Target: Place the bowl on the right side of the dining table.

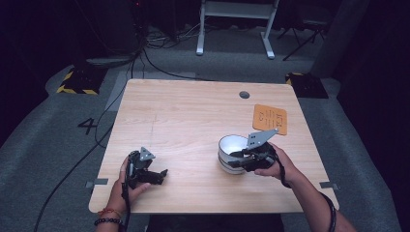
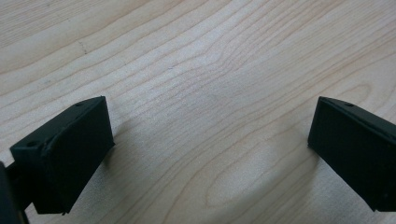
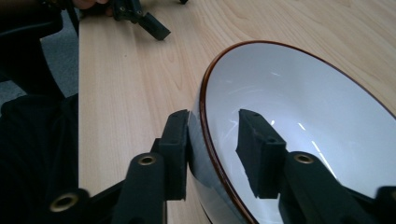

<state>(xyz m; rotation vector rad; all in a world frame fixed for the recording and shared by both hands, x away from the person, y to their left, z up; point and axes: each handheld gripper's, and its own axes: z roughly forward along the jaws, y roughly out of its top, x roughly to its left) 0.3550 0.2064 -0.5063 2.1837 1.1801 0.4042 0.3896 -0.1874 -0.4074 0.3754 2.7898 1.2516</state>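
Observation:
A white bowl (image 1: 231,144) with a thin brown rim stands on the wooden table (image 1: 193,116), right of centre. My right gripper (image 1: 235,160) reaches it from the near right side. In the right gripper view its jaws straddle the rim of the bowl (image 3: 303,107): one pad lies against the outer wall, the other hangs inside with a visible gap to the wall, so the right gripper (image 3: 212,116) is open. My left gripper (image 1: 158,176) rests low on the table at the near left, open, with only bare wood between its jaws (image 2: 210,135).
An orange card (image 1: 270,119) lies flat behind the bowl near the right edge. A small round cable hole (image 1: 244,94) sits at the table's far side. The left gripper (image 3: 149,23) appears far off near the table's front edge.

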